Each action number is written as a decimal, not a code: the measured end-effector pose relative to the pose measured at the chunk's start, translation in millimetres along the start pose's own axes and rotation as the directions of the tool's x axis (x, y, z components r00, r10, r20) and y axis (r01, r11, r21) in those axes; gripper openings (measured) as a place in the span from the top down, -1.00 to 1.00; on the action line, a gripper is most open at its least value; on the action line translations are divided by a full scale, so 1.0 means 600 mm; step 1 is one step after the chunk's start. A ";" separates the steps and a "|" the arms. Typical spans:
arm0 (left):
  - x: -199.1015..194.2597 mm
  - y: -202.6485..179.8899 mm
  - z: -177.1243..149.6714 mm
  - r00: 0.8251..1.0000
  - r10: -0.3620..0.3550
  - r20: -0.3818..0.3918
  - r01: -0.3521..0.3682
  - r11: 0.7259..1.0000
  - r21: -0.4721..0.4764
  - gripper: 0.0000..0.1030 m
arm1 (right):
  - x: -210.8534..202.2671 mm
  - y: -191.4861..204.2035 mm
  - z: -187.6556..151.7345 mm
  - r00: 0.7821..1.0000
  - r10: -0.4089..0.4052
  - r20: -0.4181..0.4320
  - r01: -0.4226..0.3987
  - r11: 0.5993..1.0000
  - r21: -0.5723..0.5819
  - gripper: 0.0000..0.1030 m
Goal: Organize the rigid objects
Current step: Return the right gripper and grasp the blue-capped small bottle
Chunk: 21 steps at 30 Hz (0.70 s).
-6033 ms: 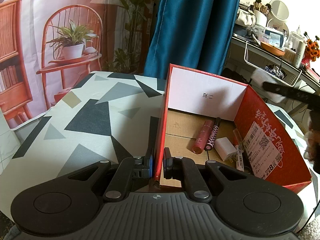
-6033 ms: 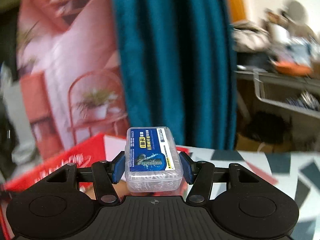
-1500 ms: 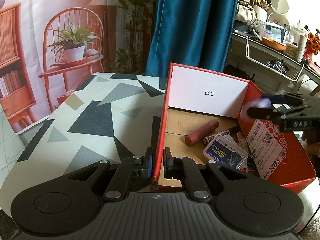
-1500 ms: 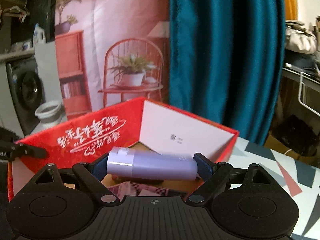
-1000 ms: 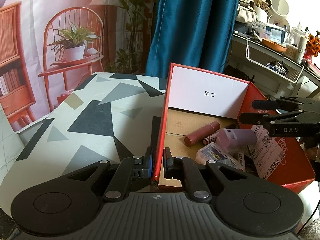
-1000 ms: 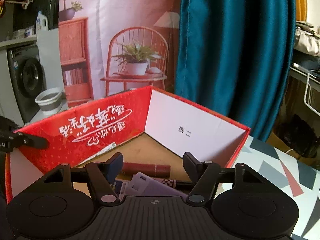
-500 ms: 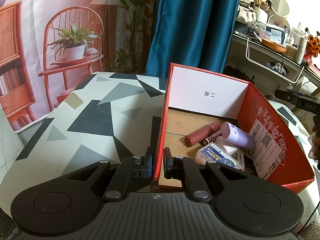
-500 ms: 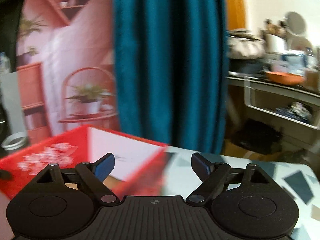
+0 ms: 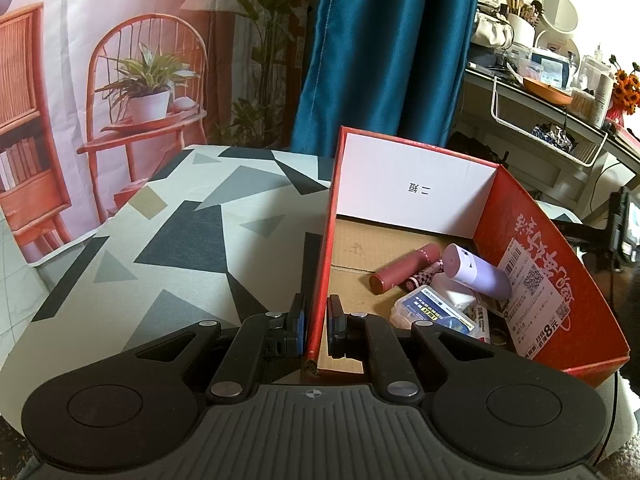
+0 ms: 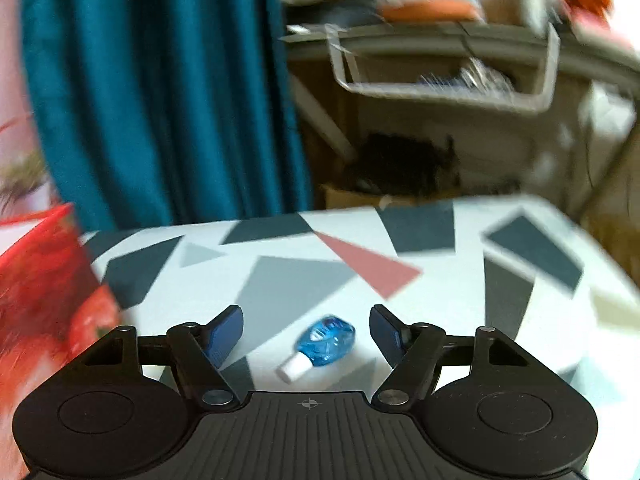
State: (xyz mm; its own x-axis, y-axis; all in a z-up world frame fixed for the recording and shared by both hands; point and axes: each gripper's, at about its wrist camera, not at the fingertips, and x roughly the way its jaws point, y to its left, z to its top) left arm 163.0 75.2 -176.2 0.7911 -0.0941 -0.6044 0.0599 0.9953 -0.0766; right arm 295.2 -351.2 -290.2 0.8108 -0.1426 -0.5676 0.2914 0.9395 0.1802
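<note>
My left gripper is shut on the near left wall of the red cardboard box. Inside the box lie a lilac tube, a pink lipstick, a checkered tube and a clear case with a blue label. My right gripper is open and empty, above the patterned table. A small blue bottle with a white cap lies on the table between its fingers. The box's red corner shows at the left of the right wrist view.
The patterned tablecloth spreads left of the box. A teal curtain hangs behind the table. A cluttered shelf with a wire basket stands at the right. The table edge curves at the far right.
My right gripper let the lilac tube drop into the box, then swung right, away from the box, to above the small blue bottle. The left gripper has kept its hold.
</note>
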 end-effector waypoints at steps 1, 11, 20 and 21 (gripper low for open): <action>0.000 0.000 0.000 1.000 0.000 -0.001 0.000 1.000 0.000 0.79 | 0.012 -0.004 -0.002 1.000 -0.015 -0.016 0.016 0.999 0.037 -0.26; 0.001 0.001 0.001 1.000 -0.002 -0.002 0.002 1.000 0.000 0.79 | 0.043 0.003 -0.021 0.993 -0.095 -0.069 0.094 0.995 -0.017 0.30; 0.000 0.003 0.000 1.000 -0.010 0.001 0.010 1.000 -0.016 0.79 | -0.008 0.036 -0.049 0.996 -0.028 -0.080 0.016 0.989 -0.144 0.46; 0.000 0.003 0.000 1.000 -0.010 0.001 0.010 1.000 -0.017 0.79 | -0.019 0.042 -0.056 0.998 -0.026 -0.064 0.015 0.986 -0.166 0.46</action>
State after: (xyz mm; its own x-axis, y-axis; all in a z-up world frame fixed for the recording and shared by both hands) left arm 163.0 76.8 -176.3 0.7911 -0.1040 -0.6027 0.0573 0.9937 -0.0963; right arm 276.3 -315.1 -306.3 0.7691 -0.1464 -0.6221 0.2149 0.9760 0.0360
